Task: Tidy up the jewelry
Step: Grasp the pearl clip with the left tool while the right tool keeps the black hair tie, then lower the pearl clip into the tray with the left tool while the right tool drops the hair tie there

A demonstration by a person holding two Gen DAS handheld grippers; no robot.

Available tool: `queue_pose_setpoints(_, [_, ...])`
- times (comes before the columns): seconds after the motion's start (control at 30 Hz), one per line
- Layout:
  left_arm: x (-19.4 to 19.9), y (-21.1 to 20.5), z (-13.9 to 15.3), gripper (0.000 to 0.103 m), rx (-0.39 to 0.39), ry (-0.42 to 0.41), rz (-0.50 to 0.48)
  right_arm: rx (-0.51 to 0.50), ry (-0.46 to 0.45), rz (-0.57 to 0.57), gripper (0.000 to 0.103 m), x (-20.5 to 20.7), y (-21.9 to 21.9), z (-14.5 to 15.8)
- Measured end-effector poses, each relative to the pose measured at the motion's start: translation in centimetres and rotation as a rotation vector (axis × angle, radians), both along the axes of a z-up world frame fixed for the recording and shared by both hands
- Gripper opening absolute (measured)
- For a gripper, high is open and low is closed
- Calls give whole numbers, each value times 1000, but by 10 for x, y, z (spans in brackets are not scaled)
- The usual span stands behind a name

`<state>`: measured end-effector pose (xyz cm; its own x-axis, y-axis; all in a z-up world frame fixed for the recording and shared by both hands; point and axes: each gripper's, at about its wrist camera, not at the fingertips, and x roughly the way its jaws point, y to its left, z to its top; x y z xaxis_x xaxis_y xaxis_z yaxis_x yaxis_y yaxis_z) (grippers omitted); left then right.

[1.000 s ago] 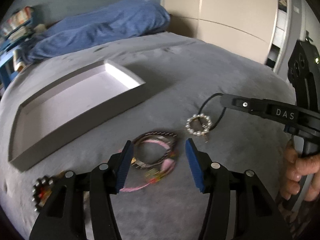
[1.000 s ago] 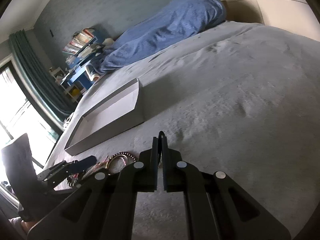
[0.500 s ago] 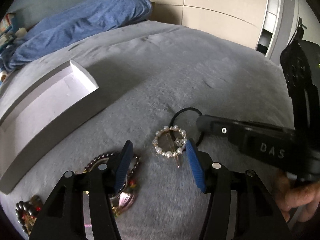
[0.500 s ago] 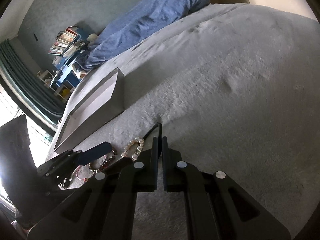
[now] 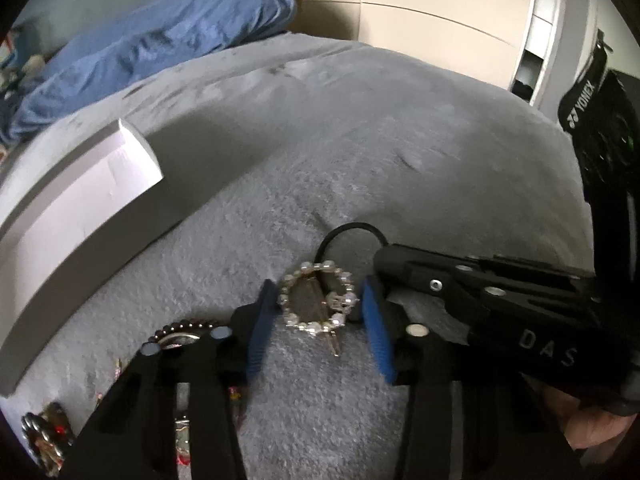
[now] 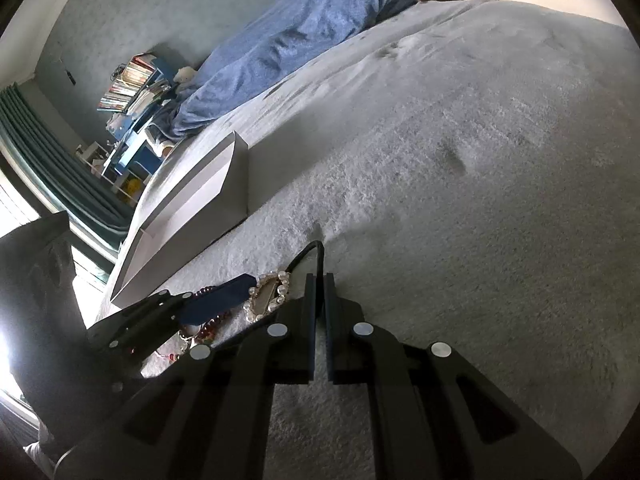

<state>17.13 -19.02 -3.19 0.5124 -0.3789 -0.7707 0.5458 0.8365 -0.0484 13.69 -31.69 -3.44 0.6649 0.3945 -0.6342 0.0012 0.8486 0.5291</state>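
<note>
A round pearl hair clip (image 5: pixel 316 300) lies on the grey bedspread, between the blue pads of my open left gripper (image 5: pixel 318 312). It also shows in the right wrist view (image 6: pixel 268 292). My right gripper (image 6: pixel 319 280) is shut on a black elastic hair tie (image 6: pixel 310 252), whose loop (image 5: pixel 352 230) rests on the bed just beyond the clip. The right gripper's tip (image 5: pixel 394 260) sits close right of the clip. A dark beaded bracelet (image 5: pixel 180 330) and other colourful jewelry (image 5: pixel 44 436) lie left, partly hidden behind my left finger.
A shallow white tray (image 5: pixel 80 200) lies on the bed to the left; it also shows in the right wrist view (image 6: pixel 188 216). A blue duvet (image 5: pixel 160 40) is bunched at the far end. Wardrobe doors (image 5: pixel 440 8) stand beyond.
My left gripper has moved right from the bracelet pile and forward, so the pearl clip now sits between its pads. The right gripper stays shut on the hair tie.
</note>
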Motion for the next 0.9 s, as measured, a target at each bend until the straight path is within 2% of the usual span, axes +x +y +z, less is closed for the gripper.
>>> queue_pose_setpoints(0.13, [-2, 4, 1, 41, -31, -5, -10, 2, 0, -2, 4, 1, 0, 0])
queue_pose_setpoints(0.3, [-13, 11, 10, 41, -60, -50, -14, 2, -8, -10, 4, 1, 1, 0])
queue_pose_setpoints(0.47, [-18, 30, 23, 41, -82, -77, 13, -14, -43, -8, 4, -1, 4, 6])
queue_pose_setpoints(0.73, [-15, 85, 62, 41, -104, -158, 106, -33, -141, 48, 4, 2, 25, 33])
queue_pose_setpoints(0.9, [-5, 130, 78, 41, -76, -202, 179, -59, -205, 104, 3, 14, 44, 58])
